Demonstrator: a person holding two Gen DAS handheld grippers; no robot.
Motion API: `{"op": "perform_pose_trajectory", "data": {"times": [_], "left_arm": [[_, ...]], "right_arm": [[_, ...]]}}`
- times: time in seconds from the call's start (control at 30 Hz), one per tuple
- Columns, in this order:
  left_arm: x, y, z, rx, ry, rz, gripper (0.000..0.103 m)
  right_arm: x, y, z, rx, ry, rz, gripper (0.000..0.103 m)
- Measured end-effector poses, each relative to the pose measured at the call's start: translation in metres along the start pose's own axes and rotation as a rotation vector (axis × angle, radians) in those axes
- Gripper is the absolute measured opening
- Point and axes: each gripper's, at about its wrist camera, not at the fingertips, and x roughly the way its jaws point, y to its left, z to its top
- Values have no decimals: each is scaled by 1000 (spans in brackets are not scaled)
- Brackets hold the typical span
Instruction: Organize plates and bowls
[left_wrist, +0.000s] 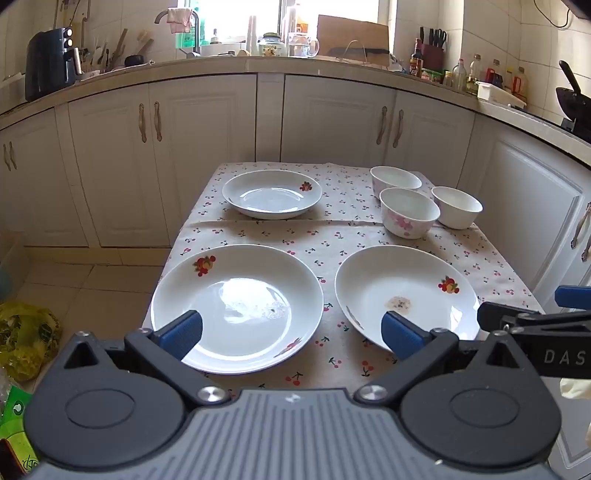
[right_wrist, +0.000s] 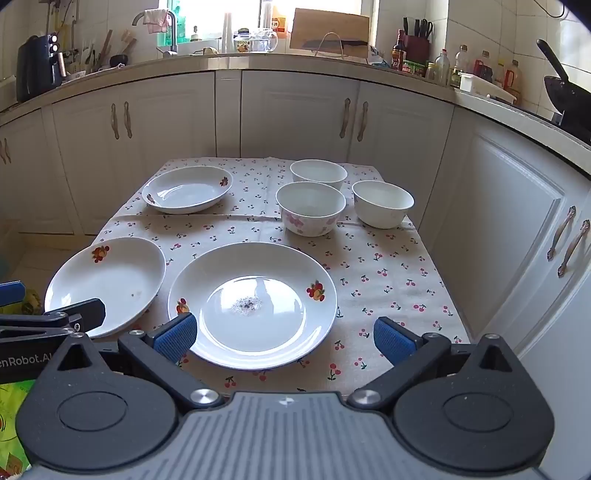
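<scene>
Plates and bowls lie mouth up and round, without long axis, apart on cherry tablecloth before white cabinets; left gripper and right gripper gape wide, holding nothing

Bright daylight pours through the window, blown out white from where I sit. Glare pools on the near plate. Fisheye bends the cabinets at the edges; everything's sharp, shadows soft.
</scene>
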Motion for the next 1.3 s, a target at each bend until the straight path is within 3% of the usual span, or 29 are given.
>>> {"op": "perform_pose_trajectory", "data": {"times": [1.3], "left_arm": [[-6, -3, 2, 7, -20, -2, 102]], "right_arm": [[-5, -2, 3, -5, -14, -7, 103]]}}
